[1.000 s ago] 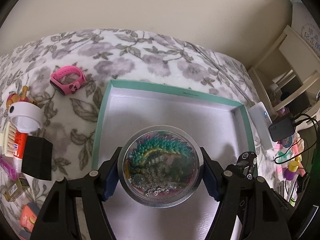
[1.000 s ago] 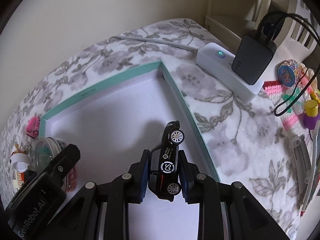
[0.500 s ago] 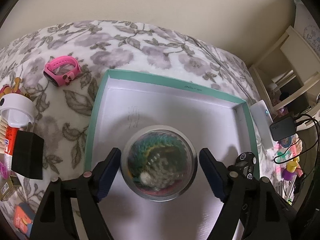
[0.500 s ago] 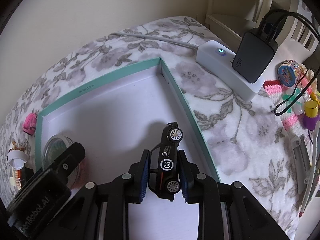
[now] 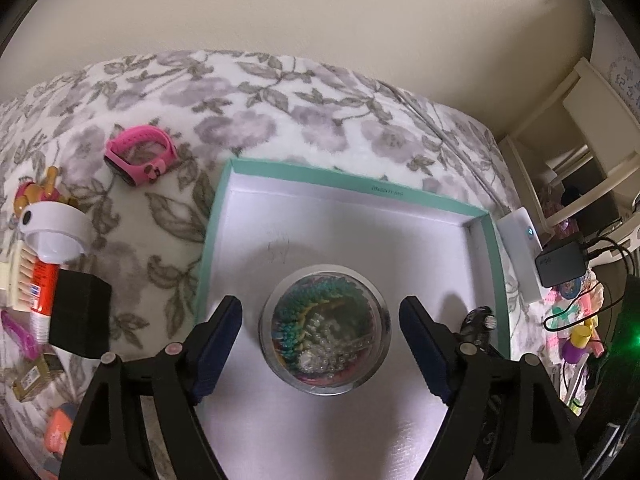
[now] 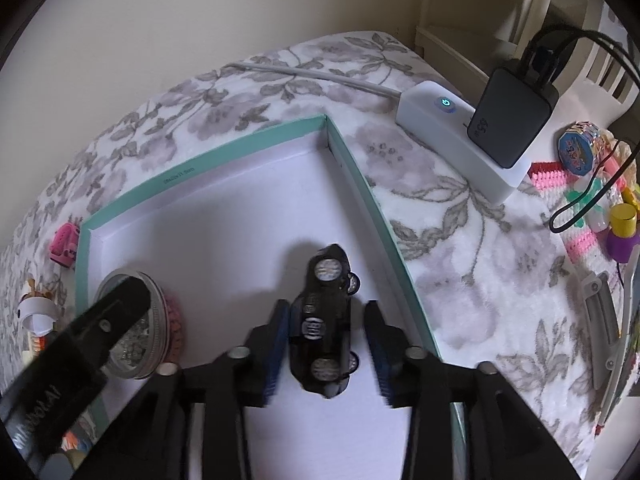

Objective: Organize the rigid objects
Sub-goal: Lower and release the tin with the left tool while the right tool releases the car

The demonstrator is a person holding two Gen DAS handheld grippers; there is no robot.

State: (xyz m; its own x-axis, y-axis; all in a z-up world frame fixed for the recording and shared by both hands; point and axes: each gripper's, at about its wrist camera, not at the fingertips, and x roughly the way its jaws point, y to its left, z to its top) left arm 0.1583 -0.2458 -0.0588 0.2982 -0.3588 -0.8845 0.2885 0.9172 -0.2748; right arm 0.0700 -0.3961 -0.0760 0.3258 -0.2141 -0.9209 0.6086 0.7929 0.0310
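Letting go on both sides, I spread my right hand-held gripper [image 6: 326, 354]; its jaws are opening around the car [image 6: 325, 324], which lies on its side in the box [image 6: 208, 168]. My left hand-held gripper [image 5: 320, 348] stands wide, clear of the tin [image 5: 325, 328] between its fingers, so both stay boxed.

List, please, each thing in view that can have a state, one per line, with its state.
left gripper: open, pads clear of the jar
right gripper: opening, car between the pads, right pad clear
round jar: lid on, standing in the box
toy car: tipped on its side in the box
teal box: open, no lid
power strip: light on
pink watch: strap closed in a loop
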